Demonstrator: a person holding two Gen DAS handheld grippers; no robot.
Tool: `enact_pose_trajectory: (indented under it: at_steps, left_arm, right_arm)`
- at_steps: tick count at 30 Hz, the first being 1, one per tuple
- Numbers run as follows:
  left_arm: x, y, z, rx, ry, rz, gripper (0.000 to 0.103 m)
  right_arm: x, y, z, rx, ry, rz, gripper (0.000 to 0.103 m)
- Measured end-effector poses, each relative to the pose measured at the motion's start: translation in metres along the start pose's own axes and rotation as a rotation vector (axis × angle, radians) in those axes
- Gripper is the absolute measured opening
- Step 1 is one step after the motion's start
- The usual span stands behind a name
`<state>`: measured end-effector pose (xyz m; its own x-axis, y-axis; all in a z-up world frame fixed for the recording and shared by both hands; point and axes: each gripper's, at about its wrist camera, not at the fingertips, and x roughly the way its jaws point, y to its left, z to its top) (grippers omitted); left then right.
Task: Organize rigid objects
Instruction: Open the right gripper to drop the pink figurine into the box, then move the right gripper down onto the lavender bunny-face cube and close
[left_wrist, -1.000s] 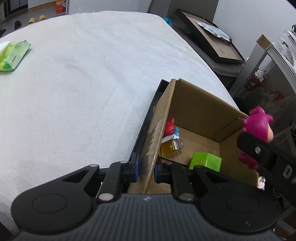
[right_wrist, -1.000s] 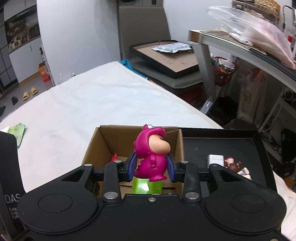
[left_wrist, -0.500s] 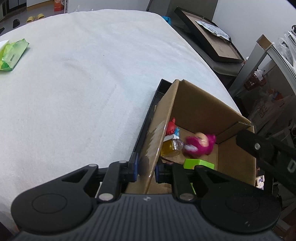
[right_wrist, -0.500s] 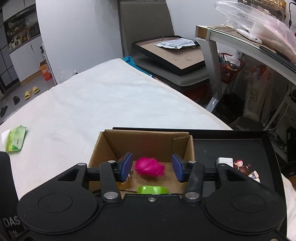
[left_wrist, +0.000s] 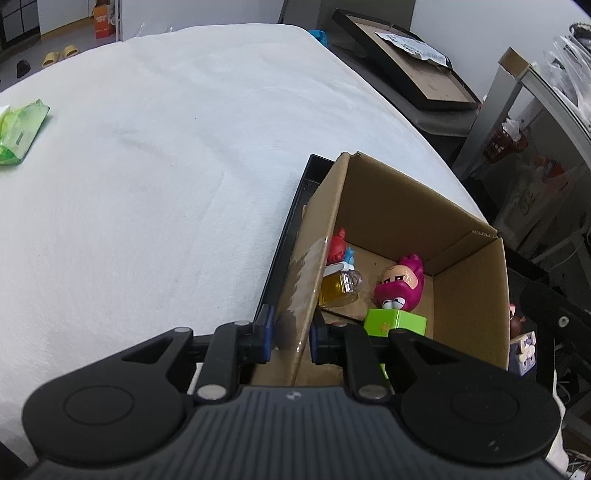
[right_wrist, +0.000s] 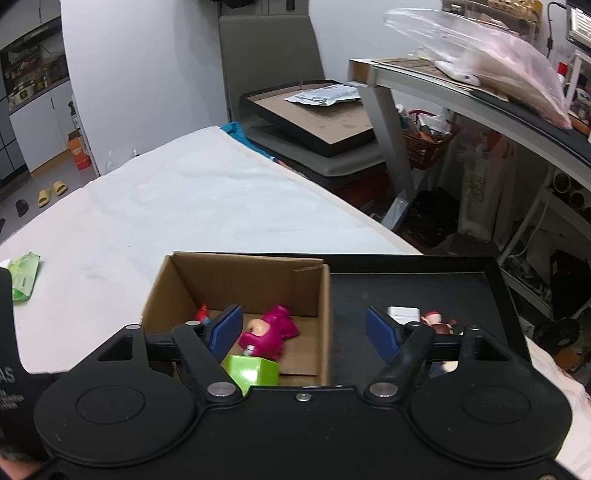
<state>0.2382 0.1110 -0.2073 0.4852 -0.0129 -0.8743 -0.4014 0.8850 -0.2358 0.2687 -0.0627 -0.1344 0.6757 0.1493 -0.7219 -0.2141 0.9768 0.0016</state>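
A cardboard box (left_wrist: 391, 206) (right_wrist: 236, 275) stands at the left end of a black tray (right_wrist: 417, 291). My left gripper (left_wrist: 290, 328) is shut on the box's near left wall. Inside lie a magenta toy figure (left_wrist: 400, 282) (right_wrist: 269, 330), a green block (left_wrist: 395, 321) (right_wrist: 253, 369), a small yellow bottle (left_wrist: 338, 288) and a red toy (left_wrist: 337, 245) (right_wrist: 202, 313). My right gripper (right_wrist: 304, 328) hangs above the box's right wall with its jaws opening and nothing between them. On the tray's floor to the right sit a white block (right_wrist: 402, 313) and small figurines (right_wrist: 437, 321) (left_wrist: 521, 339).
The tray rests on a table under a white cloth (left_wrist: 147, 177) (right_wrist: 177, 218). A green packet (left_wrist: 20, 129) (right_wrist: 24, 277) lies at its far left. Beyond the table are a chair with a flat framed board (right_wrist: 314, 114) and a grey desk (right_wrist: 461, 92) on the right.
The right gripper's jaws have parted and let go of the magenta figure, which dropped into the box and now lies on its side. The left gripper has kept its hold on the box wall.
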Motion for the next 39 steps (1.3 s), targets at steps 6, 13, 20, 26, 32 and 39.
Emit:
enact_pose_trajectory:
  at_steps: [6,13,20,26,32,39]
  left_arm:
    - [0.001,-0.012,0.0,0.053,0.012,0.028,0.021]
    - [0.003,-0.028,0.0,0.129,0.006,0.059,0.031]
    - [0.001,-0.038,0.002,0.158,-0.004,0.09,0.031]
    - [-0.003,-0.048,0.0,0.183,-0.028,0.127,0.032]
    - [0.0,-0.051,-0.001,0.194,-0.015,0.169,0.032]
    - [0.003,-0.065,-0.002,0.236,-0.01,0.205,0.046]
  right_arm:
    - [-0.003,-0.021,-0.004,0.049,-0.018,0.004,0.081]
    - [-0.002,-0.046,-0.015,0.09,-0.04,-0.008,0.088]
    - [0.002,-0.065,-0.028,0.14,-0.059,-0.007,0.093]
    - [0.006,-0.082,-0.038,0.201,-0.07,0.005,0.093]
    - [0.009,-0.1,-0.048,0.274,-0.077,-0.013,0.093]
    - [0.019,-0.109,-0.054,0.302,-0.072,-0.027,0.097]
